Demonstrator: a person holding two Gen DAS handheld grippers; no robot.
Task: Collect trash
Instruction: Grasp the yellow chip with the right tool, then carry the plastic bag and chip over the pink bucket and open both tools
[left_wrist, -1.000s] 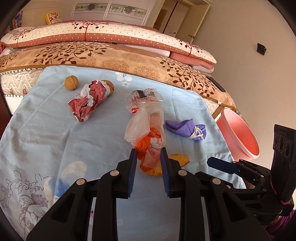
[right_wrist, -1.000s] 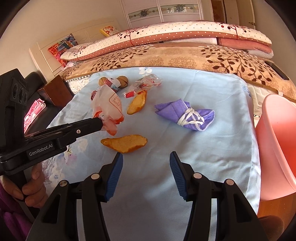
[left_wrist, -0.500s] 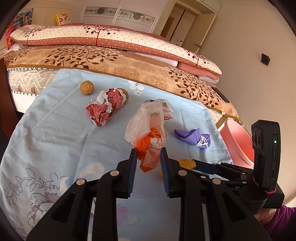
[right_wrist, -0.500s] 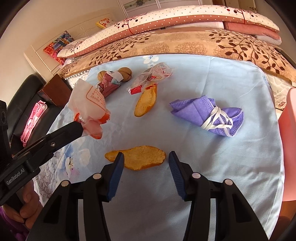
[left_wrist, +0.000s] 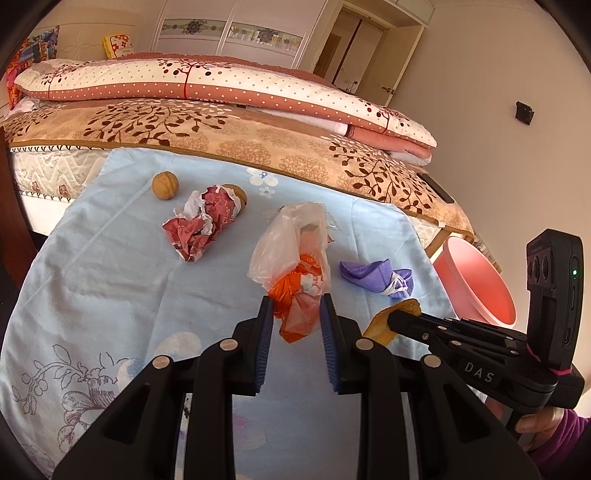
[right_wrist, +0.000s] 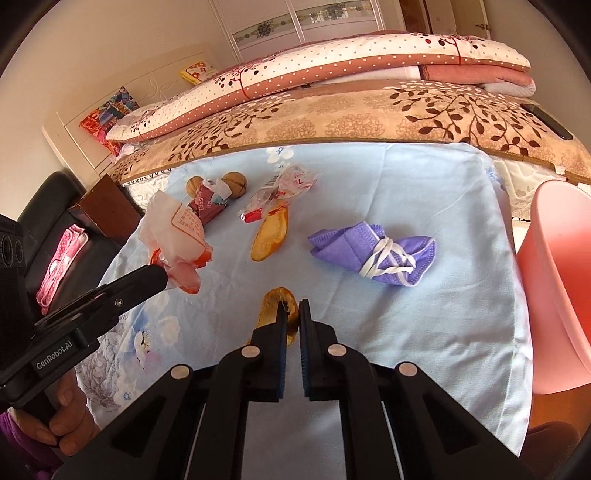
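Observation:
My left gripper (left_wrist: 296, 306) is shut on a crumpled clear and orange plastic bag (left_wrist: 295, 266) and holds it above the blue sheet (left_wrist: 110, 288); the bag also shows in the right wrist view (right_wrist: 177, 236). My right gripper (right_wrist: 291, 310) is shut on an orange-brown peel (right_wrist: 277, 306), which also shows in the left wrist view (left_wrist: 391, 321). A second peel (right_wrist: 271, 236), a purple face mask (right_wrist: 373, 253), a clear wrapper (right_wrist: 280, 192), a red wrapper (left_wrist: 203, 221) and a walnut (left_wrist: 165, 185) lie on the sheet.
A pink bin (right_wrist: 561, 288) stands off the sheet's right edge, also in the left wrist view (left_wrist: 476, 280). Folded quilts (left_wrist: 207, 85) are stacked on the bed behind. A dark wooden stand (right_wrist: 107, 210) and a black seat (right_wrist: 51, 229) are at the left.
My right gripper has come down and shut on the near peel. My left gripper has lifted the plastic bag higher and drawn back a little.

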